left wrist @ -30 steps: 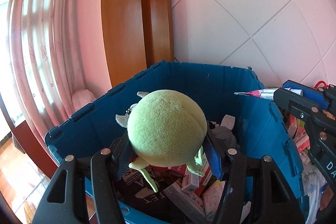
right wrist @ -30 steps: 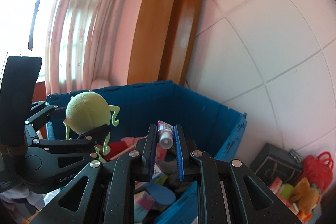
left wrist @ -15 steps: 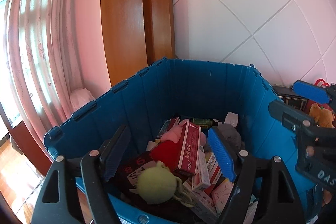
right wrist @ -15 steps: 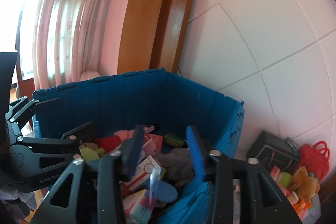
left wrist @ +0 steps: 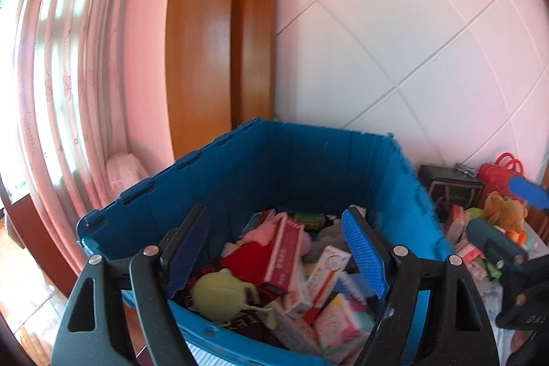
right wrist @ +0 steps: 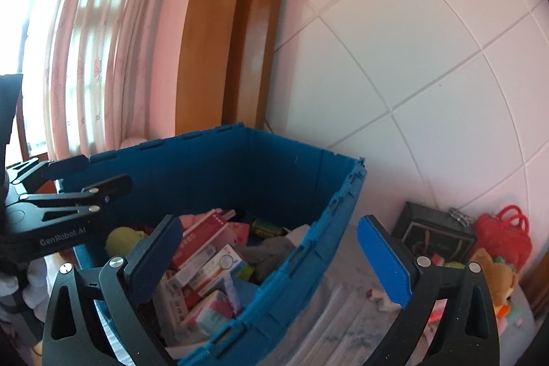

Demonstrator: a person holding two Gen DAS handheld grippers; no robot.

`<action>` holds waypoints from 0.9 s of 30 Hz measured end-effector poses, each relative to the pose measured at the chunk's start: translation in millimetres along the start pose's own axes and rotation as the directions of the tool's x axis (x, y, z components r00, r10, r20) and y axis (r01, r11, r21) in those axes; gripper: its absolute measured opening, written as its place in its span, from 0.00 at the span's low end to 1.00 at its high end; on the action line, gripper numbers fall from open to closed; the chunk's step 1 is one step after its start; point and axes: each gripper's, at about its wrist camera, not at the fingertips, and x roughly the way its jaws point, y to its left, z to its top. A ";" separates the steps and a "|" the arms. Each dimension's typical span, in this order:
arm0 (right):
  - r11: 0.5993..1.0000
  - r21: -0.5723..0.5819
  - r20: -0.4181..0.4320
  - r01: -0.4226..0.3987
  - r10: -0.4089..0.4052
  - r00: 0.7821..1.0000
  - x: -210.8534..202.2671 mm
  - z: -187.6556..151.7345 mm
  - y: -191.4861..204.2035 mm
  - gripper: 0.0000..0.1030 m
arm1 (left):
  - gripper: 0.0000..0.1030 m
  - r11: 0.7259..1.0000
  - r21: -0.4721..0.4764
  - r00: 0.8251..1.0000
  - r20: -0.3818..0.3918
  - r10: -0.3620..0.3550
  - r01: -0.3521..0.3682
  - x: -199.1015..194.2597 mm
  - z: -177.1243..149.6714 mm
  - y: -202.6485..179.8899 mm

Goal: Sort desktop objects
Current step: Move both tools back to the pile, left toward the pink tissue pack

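We see our left tongs point(left wrist: 274, 258) spread wide and holding nothing at the bottom centre of the left view, over the blue crate point(left wrist: 308, 167). The green plush toy point(left wrist: 219, 295) lies inside the crate at the lower left of that view, among medicine boxes point(left wrist: 283, 251). Our right tongs point(right wrist: 271, 259) are also spread and bare, straddling the crate's right wall point(right wrist: 295, 266).
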 end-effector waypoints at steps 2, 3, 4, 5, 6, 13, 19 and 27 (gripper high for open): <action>0.999 0.030 -0.002 0.024 -0.024 1.000 -11.6 -8.8 -19.3 1.00 | 0.77 0.999 0.013 0.999 0.020 -0.030 0.030 -8.6 2.6 -17.1; 0.998 0.043 -0.004 0.038 -0.038 0.999 -16.5 -12.6 -28.9 1.00 | 0.77 0.998 0.023 0.998 0.030 -0.053 0.052 -14.0 3.8 -29.1; 0.997 0.055 -0.008 0.051 -0.051 0.999 -20.9 -16.2 -38.1 1.00 | 0.77 0.997 0.033 0.997 0.037 -0.073 0.072 -18.3 5.0 -39.9; 0.995 0.072 -0.014 0.071 -0.071 0.997 -26.6 -21.3 -51.0 1.00 | 0.77 0.995 0.044 0.994 0.046 -0.097 0.095 -23.5 5.7 -52.2; 0.992 0.086 -0.021 0.089 -0.088 0.996 -31.6 -26.2 -63.0 1.00 | 0.77 0.991 0.056 0.991 0.053 -0.121 0.118 -28.2 6.2 -65.4; 0.956 0.174 -0.100 0.236 -0.221 0.970 -74.8 -73.0 -162.7 1.00 | 0.77 0.953 0.130 0.959 0.042 -0.282 0.274 -42.2 -0.1 -164.4; 0.907 0.208 -0.232 0.365 -0.317 0.920 -100.5 -131.2 -247.2 1.00 | 0.77 0.917 0.177 0.934 -0.072 -0.350 0.357 -15.9 -26.6 -253.5; 0.826 0.264 -0.415 0.498 -0.369 0.831 -123.4 -208.7 -346.8 1.00 | 0.77 0.882 0.232 0.900 -0.260 -0.349 0.410 45.2 -89.6 -360.8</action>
